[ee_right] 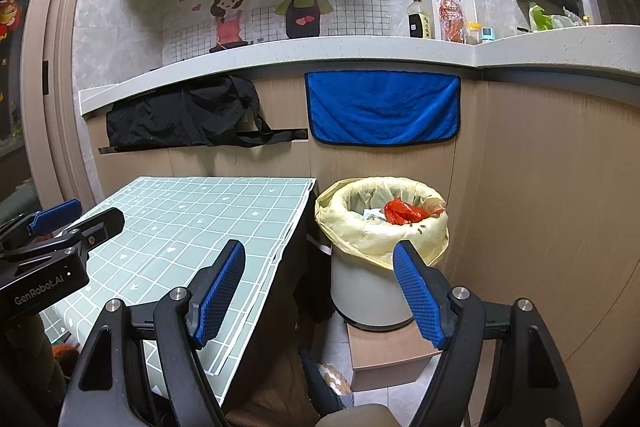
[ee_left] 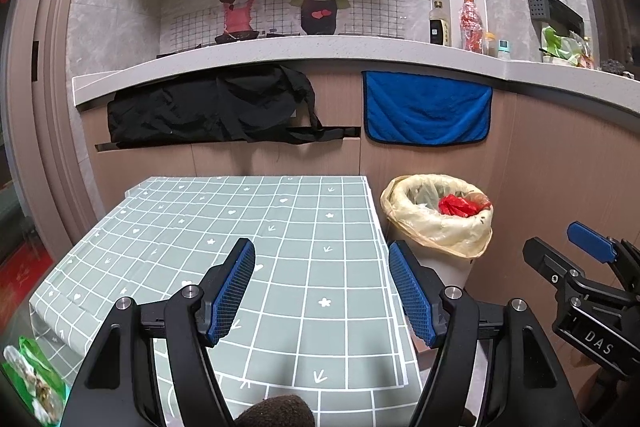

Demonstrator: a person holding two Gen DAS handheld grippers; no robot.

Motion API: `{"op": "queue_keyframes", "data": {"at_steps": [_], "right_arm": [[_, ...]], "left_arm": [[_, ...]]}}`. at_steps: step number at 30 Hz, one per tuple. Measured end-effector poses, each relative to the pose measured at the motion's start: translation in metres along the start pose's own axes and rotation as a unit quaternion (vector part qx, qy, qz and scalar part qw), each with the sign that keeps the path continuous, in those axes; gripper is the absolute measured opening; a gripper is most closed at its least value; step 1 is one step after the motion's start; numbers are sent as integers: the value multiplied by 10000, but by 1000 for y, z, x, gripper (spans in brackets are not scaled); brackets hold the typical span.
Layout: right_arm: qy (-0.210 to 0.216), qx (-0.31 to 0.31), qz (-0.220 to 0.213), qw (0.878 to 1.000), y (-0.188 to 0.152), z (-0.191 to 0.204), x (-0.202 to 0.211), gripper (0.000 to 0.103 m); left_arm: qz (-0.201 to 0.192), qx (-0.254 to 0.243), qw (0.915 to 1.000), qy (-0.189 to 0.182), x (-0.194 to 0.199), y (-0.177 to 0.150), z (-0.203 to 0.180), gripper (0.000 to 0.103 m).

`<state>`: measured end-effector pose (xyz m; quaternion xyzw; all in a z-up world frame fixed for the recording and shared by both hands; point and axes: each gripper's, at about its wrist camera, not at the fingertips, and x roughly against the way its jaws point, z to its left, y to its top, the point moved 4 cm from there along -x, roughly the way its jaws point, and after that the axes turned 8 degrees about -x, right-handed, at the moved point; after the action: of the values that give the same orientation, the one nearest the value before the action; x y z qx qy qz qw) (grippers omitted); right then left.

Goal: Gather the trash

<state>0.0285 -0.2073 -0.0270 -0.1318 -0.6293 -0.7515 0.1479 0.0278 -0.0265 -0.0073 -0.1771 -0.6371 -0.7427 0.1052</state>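
A white trash bin (ee_left: 452, 267) with a yellow liner (ee_left: 432, 223) stands on the floor right of the table; red wrapper trash (ee_left: 460, 205) lies inside. It also shows in the right wrist view (ee_right: 368, 291), with the red trash (ee_right: 402, 213) on top. My left gripper (ee_left: 322, 263) is open and empty above the green checked tablecloth (ee_left: 280, 227). My right gripper (ee_right: 320, 263) is open and empty, between the table edge and the bin. A green snack packet (ee_left: 34, 383) lies at the lower left, off the table.
A kitchen counter (ee_left: 280, 55) runs behind, with bottles (ee_left: 472, 23) on it. A blue towel (ee_left: 426, 109) and a black cloth (ee_left: 216, 107) hang from its front. The bin rests on a wooden box (ee_right: 388, 347). Cabinet panels close the right side.
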Motion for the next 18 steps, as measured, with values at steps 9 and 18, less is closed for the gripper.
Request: {"op": "queue_keyframes", "data": {"at_steps": [9, 18], "right_arm": [[-6, 4, -9, 10000, 0, 0, 1, 74], [-12, -4, -1, 10000, -1, 1, 1, 74]], "left_arm": [[-51, -12, 10000, -28, 2, 2, -1, 70], [-48, 3, 10000, -4, 2, 1, 1, 70]]}}
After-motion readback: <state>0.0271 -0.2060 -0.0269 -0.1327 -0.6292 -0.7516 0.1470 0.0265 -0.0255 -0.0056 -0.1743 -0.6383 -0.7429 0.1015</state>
